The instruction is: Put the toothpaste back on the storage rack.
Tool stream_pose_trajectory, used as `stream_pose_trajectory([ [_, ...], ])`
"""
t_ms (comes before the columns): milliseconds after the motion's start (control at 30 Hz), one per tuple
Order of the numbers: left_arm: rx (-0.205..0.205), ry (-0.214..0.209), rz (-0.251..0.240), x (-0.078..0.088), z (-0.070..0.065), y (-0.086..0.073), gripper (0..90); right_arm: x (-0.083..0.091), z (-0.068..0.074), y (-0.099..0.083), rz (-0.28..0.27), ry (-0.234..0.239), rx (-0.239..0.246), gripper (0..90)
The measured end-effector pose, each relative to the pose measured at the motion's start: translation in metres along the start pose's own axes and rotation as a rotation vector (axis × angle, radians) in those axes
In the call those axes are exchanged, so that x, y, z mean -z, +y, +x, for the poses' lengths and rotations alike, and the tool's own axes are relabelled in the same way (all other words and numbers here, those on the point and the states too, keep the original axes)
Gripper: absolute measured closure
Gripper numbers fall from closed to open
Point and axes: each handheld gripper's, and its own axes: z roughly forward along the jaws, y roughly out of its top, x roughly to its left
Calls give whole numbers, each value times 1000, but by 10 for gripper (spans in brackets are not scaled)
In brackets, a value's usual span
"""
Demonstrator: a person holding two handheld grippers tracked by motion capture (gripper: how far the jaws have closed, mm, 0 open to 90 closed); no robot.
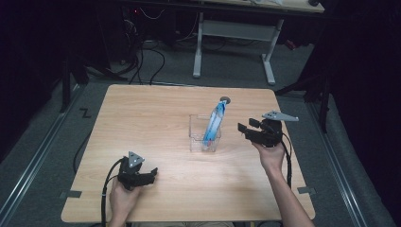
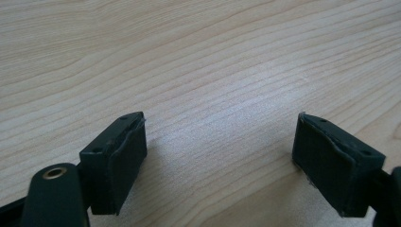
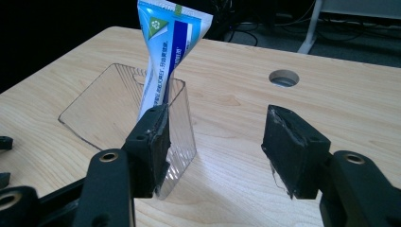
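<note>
On the wooden table [image 1: 156, 123], a clear plastic container [image 1: 198, 137] stands a little right of centre, and a blue-and-white tube [image 1: 213, 124] stands inside it, cap end down, leaning so that its flat crimped end rises toward one o'clock, above the container's rim. In the right gripper view the tube [image 3: 163, 52] shows a green recycling mark near its top and blue lettering down its side, and it rests against the container's near wall [image 3: 182, 127]. The right gripper [image 1: 249, 131] sits at about three o'clock from the container, just beside it and apart from it, pointing toward nine o'clock at the container; its jaws are released and stand wide, with nothing pressed between them. In its own view the one jaw lies in front of the container's corner while the other stands over bare wood, and whether the first touches the plastic cannot be told. A round cable hole [image 3: 283, 78] in the tabletop lies beyond, at about one o'clock from the jaws. The left gripper [image 1: 150, 176] rests at about seven o'clock from the container, well apart from it, low on the table near the person's edge. Its jaws are also released, spread wide over bare wood grain, holding nothing.
</note>
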Motion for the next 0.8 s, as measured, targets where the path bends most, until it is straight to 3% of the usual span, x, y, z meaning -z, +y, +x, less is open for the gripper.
stream_pose_trajectory([
  [800,0,0,0,0,0,0,189,15,-7,-13,-14,2,-14,419],
])
